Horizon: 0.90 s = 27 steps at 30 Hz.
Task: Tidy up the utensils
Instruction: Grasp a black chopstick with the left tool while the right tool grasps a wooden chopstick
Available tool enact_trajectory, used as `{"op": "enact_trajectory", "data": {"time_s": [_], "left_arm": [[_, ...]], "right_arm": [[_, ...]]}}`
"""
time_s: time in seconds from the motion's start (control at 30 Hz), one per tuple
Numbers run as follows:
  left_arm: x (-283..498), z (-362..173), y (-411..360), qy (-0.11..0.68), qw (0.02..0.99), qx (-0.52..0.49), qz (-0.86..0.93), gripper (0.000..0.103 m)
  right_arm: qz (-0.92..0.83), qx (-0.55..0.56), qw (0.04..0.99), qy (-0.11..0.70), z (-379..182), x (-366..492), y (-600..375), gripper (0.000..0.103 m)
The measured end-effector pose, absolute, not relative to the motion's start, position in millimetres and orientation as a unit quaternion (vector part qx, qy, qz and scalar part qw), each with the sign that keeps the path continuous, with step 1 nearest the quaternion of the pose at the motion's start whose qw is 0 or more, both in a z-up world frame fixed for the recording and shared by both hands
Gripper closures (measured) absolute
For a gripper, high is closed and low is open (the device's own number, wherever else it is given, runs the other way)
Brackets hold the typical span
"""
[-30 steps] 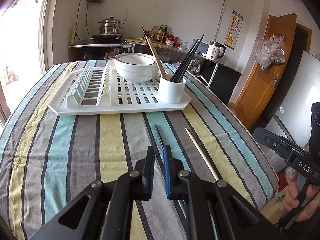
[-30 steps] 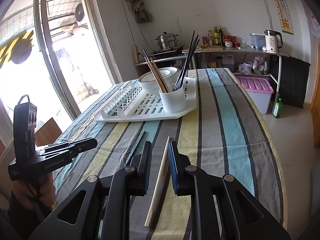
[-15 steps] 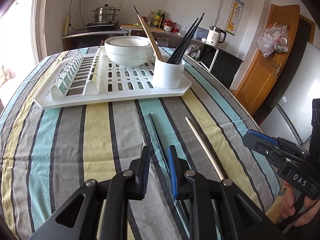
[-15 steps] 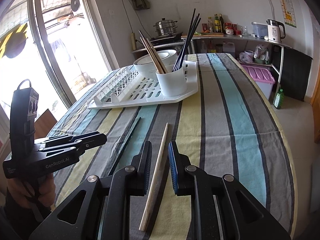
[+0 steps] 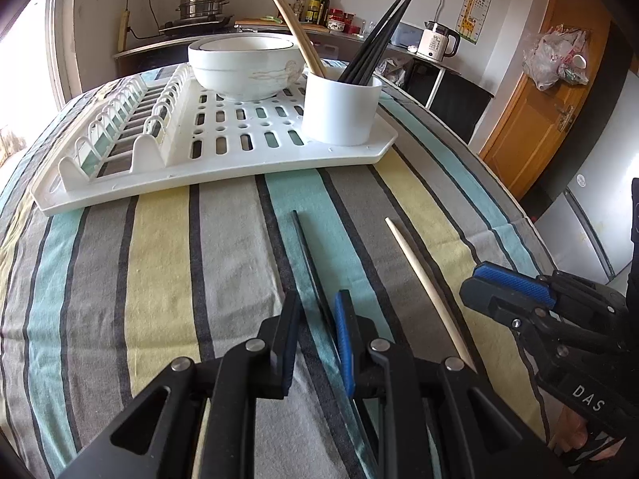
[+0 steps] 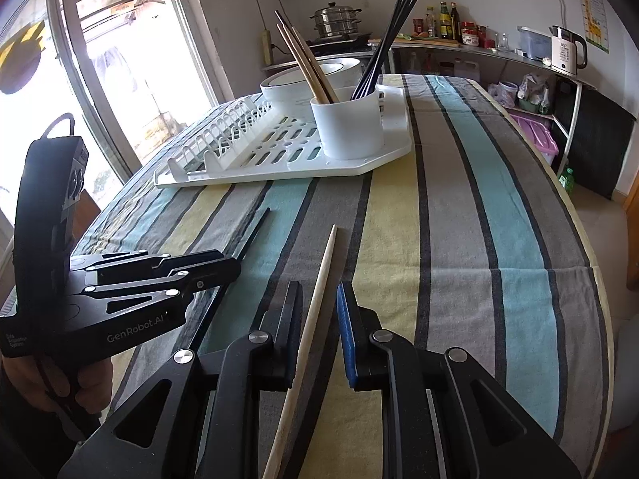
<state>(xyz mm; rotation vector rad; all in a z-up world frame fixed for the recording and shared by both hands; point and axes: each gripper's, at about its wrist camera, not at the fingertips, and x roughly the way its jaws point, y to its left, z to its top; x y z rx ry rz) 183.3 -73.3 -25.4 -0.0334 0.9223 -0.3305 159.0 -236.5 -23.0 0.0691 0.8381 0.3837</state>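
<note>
A black chopstick (image 5: 307,255) lies on the striped tablecloth and runs between the fingers of my open left gripper (image 5: 317,311). A wooden chopstick (image 6: 319,291) lies beside it and runs between the fingers of my open right gripper (image 6: 319,303). Neither is clamped. The wooden chopstick also shows in the left wrist view (image 5: 419,271), the black one in the right wrist view (image 6: 253,235). A white utensil cup (image 5: 339,109) on the white drying rack (image 5: 120,183) holds several black and wooden chopsticks.
A white bowl (image 5: 245,68) sits on the rack behind the cup. The table's right edge (image 6: 599,279) drops off close to the right gripper. A kitchen counter with a kettle (image 5: 437,40) and pots stands beyond the table.
Both grippers have moved forward and lower toward the table. Each now straddles its chopstick, and the gaps between the fingers have widened a little.
</note>
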Motion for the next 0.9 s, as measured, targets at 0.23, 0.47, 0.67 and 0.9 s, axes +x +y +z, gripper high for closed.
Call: {"op": "enact_trajectory", "data": {"time_s": [0.23, 0.47, 0.67, 0.9], "left_arm": [[186, -25, -77, 0.436, 0.887, 0.008, -0.153, 0.087], [189, -26, -71, 0.437, 0.886, 0.003, -0.157, 0.094], [190, -25, -70, 0.440, 0.883, 0.005, -0.162, 0.094], [191, -25, -65, 0.448, 0.878, -0.006, -0.167, 0.095]], "right_arm": [[0.184, 0.023, 0.890, 0.416, -27, 171, -229, 0.085], [0.178, 0.003, 0.885, 0.430, -30, 192, -219, 0.085], [0.167, -0.030, 0.881, 0.442, -34, 201, -210, 0.085], [0.150, -0.066, 0.879, 0.448, -33, 203, -199, 0.089]]}}
